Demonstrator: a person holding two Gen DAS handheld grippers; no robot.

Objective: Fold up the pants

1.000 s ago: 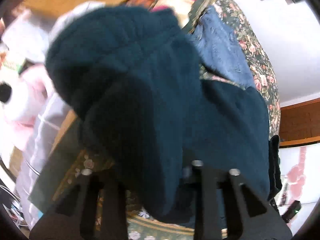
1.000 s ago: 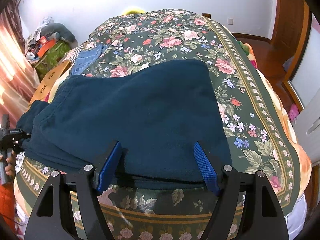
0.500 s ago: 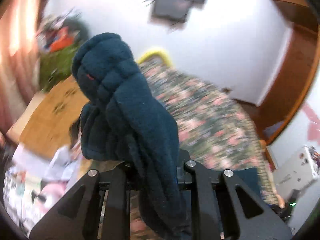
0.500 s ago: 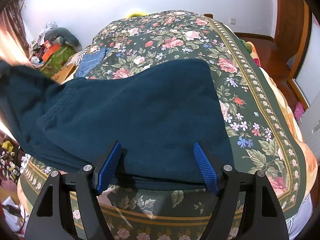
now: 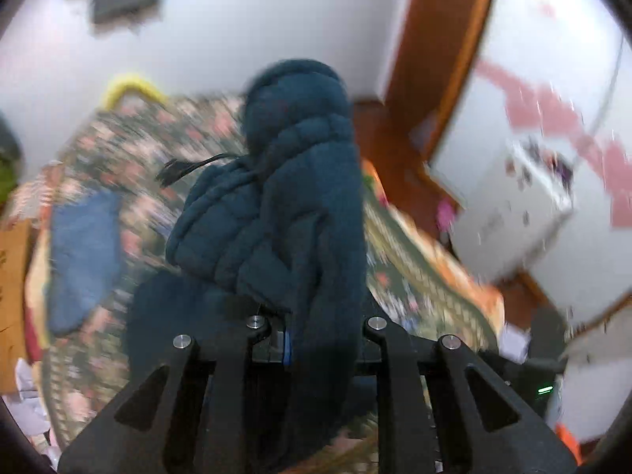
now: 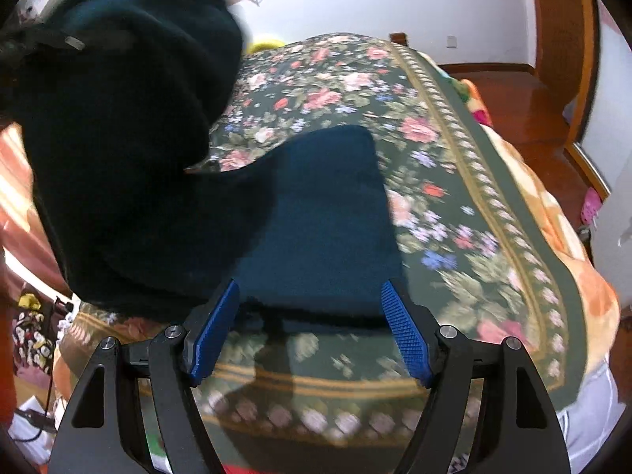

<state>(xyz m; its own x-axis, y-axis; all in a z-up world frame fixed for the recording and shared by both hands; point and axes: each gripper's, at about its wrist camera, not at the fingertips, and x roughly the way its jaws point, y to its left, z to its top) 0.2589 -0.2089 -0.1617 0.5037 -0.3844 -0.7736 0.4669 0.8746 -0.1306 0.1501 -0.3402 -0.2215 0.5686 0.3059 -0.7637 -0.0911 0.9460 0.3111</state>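
Note:
Dark teal fleece pants (image 6: pixel 324 213) lie partly on a floral bedspread (image 6: pixel 454 181). My left gripper (image 5: pixel 316 339) is shut on the bunched waistband end of the pants (image 5: pixel 292 205) and holds it up in the air; a black drawstring (image 5: pixel 185 166) dangles from it. In the right wrist view the lifted part (image 6: pixel 118 138) hangs over the left side. My right gripper (image 6: pixel 308 324) is open, its blue pads (image 6: pixel 407 335) just above the near edge of the flat part, touching nothing.
Folded blue jeans (image 5: pixel 79 260) lie on the bed at the left. A wooden door frame (image 5: pixel 434 59) and a white cabinet (image 5: pixel 509 209) stand to the right. The bed's near edge (image 6: pixel 316 387) is below my right gripper. Clutter lies on the floor at left.
My left gripper has lifted the waistband end and swung it to the right, over the flat part of the pants. My right gripper has stayed open at the near edge.

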